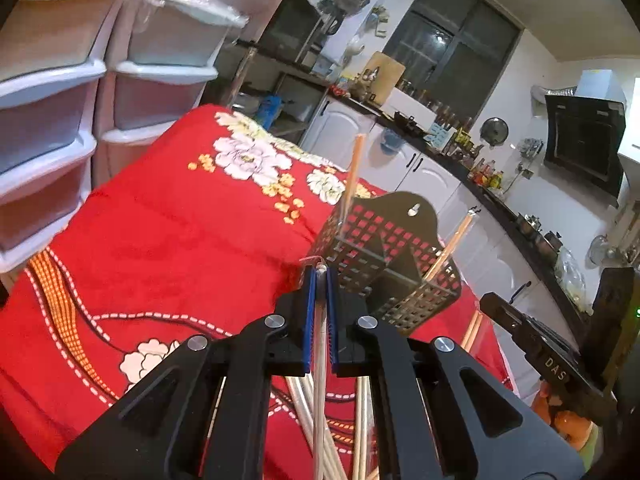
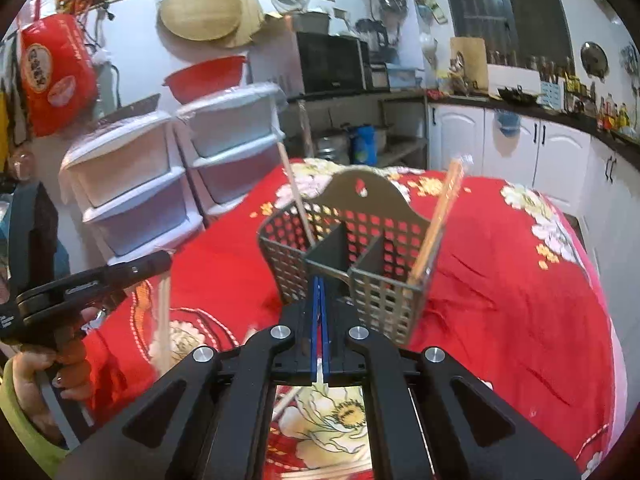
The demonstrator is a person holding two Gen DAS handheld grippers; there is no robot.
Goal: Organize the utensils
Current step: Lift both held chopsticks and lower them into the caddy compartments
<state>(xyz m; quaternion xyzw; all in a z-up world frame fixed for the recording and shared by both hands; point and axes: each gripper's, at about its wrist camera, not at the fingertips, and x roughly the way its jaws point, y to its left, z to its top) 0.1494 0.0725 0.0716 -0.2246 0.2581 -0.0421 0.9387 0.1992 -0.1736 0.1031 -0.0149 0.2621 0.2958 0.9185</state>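
Chopsticks half sorted: we count 2 sets already standing in the perforated metal caddy (image 2: 352,248), a bare pale stick (image 2: 294,196) in its left compartment and a plastic-wrapped pair (image 2: 438,224) in its right, while the middle one looks empty. We hold the left hand-held gripper (image 1: 320,280) pinched on a clear-sleeved chopstick (image 1: 319,344), just short of the caddy, and the right hand-held gripper (image 2: 319,292) pressed together on a thin pale stick (image 2: 321,376). More slim sticks (image 1: 360,420) lie loose below on the desk, draped in plush red floral cloth (image 1: 180,220), so we judge several remain to be sorted.
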